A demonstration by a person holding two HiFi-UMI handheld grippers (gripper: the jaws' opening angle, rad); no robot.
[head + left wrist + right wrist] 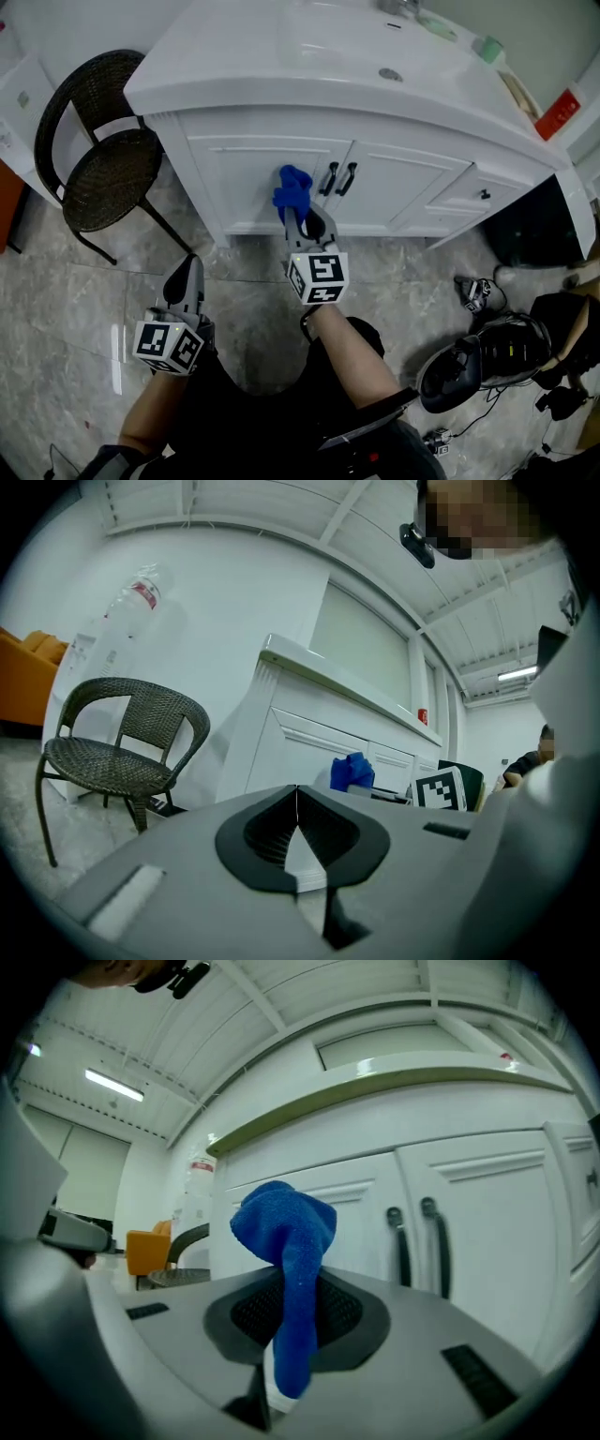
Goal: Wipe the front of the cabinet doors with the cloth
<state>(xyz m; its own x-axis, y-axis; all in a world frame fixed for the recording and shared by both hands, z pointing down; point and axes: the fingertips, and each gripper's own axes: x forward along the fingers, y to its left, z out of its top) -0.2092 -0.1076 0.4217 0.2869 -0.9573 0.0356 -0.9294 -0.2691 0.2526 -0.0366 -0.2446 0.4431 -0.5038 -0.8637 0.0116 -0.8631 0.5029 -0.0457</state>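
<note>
Pinching the blue cloth [292, 190] between closed jaws, the right tongs [299, 212] hold it close before the left cabinet door [239, 173], just left of the two black handles [337, 178]. The left tongs [190, 268] hang nearer, shut and empty, right of the wicker chair [105, 164].

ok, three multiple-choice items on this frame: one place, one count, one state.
1. In the head view, where is the chair relative to the cabinet?
A) at its left end B) at its right end C) on top
2. How many black bar handles on the cabinet?
A) one B) two C) four
3. The left claw is:
A) shut, empty B) wide open C) shut on the cloth

Answers: 1 A, the chair stands by the left end. 2 B, two sit side by side. 3 A, its jaws meet on nothing; the cloth is in the right claw.
</note>
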